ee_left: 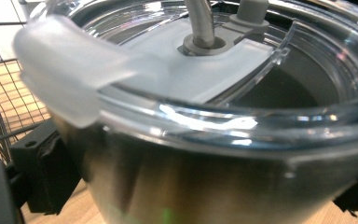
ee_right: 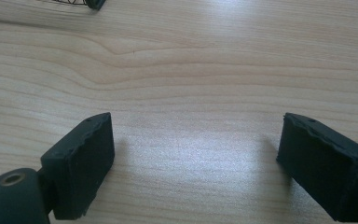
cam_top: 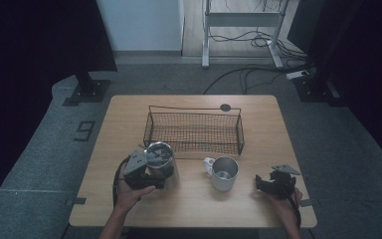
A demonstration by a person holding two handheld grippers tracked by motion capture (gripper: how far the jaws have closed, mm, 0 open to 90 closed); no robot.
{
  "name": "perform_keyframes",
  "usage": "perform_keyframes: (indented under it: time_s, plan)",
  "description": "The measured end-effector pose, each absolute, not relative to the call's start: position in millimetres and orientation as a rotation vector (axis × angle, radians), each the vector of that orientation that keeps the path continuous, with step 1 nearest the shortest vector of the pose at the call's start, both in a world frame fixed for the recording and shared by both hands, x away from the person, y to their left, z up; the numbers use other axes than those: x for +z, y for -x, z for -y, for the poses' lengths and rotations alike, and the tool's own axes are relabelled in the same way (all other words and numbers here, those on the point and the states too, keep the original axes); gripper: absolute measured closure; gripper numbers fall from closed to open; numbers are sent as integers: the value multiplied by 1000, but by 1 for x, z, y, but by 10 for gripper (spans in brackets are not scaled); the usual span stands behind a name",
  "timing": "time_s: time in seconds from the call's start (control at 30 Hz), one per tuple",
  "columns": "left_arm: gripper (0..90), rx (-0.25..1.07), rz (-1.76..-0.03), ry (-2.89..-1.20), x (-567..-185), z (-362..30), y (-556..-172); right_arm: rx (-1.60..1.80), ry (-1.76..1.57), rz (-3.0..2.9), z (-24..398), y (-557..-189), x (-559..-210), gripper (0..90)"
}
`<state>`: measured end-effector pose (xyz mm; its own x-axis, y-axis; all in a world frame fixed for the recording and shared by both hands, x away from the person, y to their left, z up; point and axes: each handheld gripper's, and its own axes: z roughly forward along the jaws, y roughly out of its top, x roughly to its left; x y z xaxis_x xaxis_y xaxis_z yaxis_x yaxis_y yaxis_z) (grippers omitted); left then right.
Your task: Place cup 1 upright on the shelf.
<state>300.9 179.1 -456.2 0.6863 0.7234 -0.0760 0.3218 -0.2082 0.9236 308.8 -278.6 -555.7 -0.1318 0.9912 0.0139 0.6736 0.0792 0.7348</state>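
On the wooden surface (cam_top: 129, 204), the lidded steel tumbler (cam_top: 161, 162) is being clasped by the left hand-held gripper (cam_top: 155, 180) just before the empty wire basket (cam_top: 194, 130) (transfer seemingly pending), while the right hand-held gripper (cam_top: 259, 183) is being kept wide and empty beside the mug (cam_top: 224, 173).

tumbler (cam_top: 160, 158) left of mug (cam_top: 224, 173), basket (cam_top: 194, 130) behind

Steel-grey tumbler (cam_top: 161, 164) with clear lid (ee_left: 223, 93); white-handled silvery mug (cam_top: 224, 173); black wire-mesh basket (cam_top: 194, 130); pale wood-grained bench (cam_top: 258, 114); black left tool (cam_top: 151, 180) and right tool (cam_top: 263, 184).
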Motion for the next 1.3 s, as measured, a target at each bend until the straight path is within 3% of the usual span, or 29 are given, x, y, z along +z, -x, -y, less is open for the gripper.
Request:
perform_keyframes:
  time_s: [1.3]
  plan:
    - [39,461,-835,-1784,-428,-185,-321,826,-1654,-1844,279,-309,-556,122]
